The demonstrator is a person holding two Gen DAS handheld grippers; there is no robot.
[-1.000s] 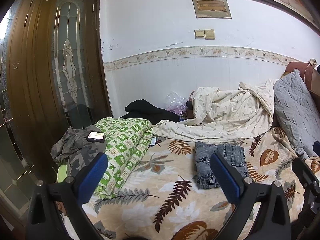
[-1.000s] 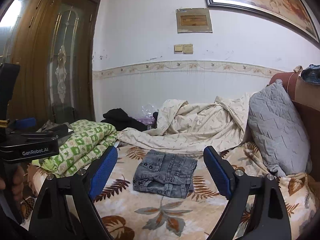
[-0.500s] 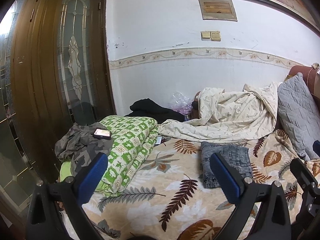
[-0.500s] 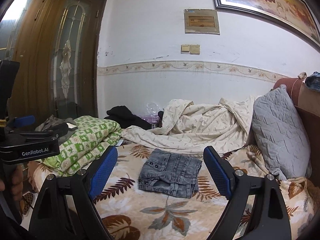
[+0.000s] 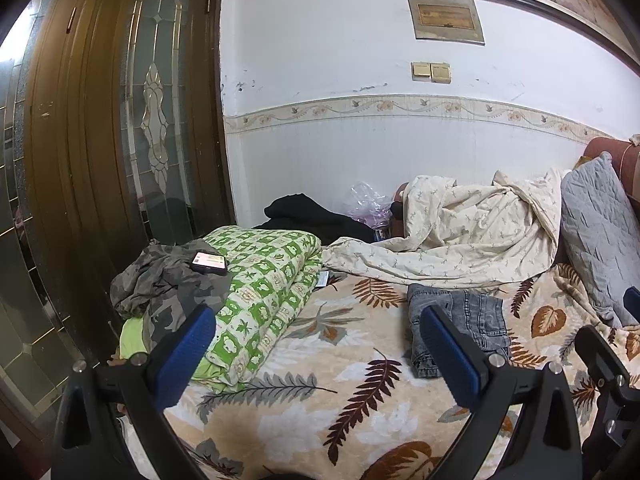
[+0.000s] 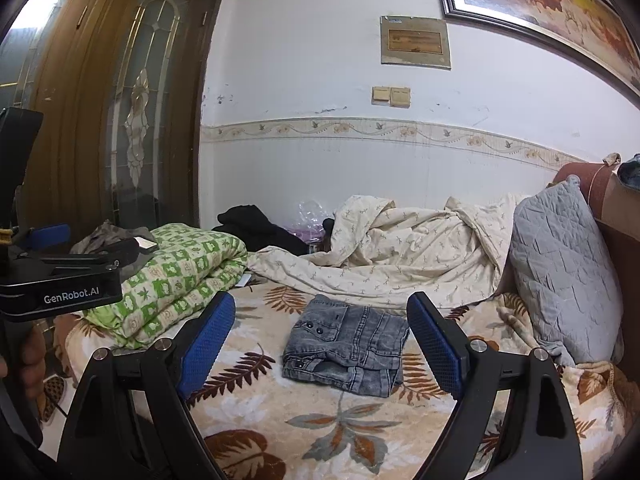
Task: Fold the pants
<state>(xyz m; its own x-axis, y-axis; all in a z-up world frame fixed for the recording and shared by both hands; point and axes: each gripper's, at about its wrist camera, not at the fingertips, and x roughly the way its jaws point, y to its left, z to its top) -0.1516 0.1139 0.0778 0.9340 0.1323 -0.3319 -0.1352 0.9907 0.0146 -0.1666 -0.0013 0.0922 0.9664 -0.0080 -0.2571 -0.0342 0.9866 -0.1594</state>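
Pants: folded into a compact denim stack on the bed, at 12 o'clock from my right fingers; fold looks finished.
Right fingers: wide, empty, clear of the cloth.
Left fingers: wide, empty, pants at 1 o'clock.

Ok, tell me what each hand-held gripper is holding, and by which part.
Nothing. The left hand-held gripper and right hand-held gripper are both open and empty; the folded jeans lie untouched on the bed.
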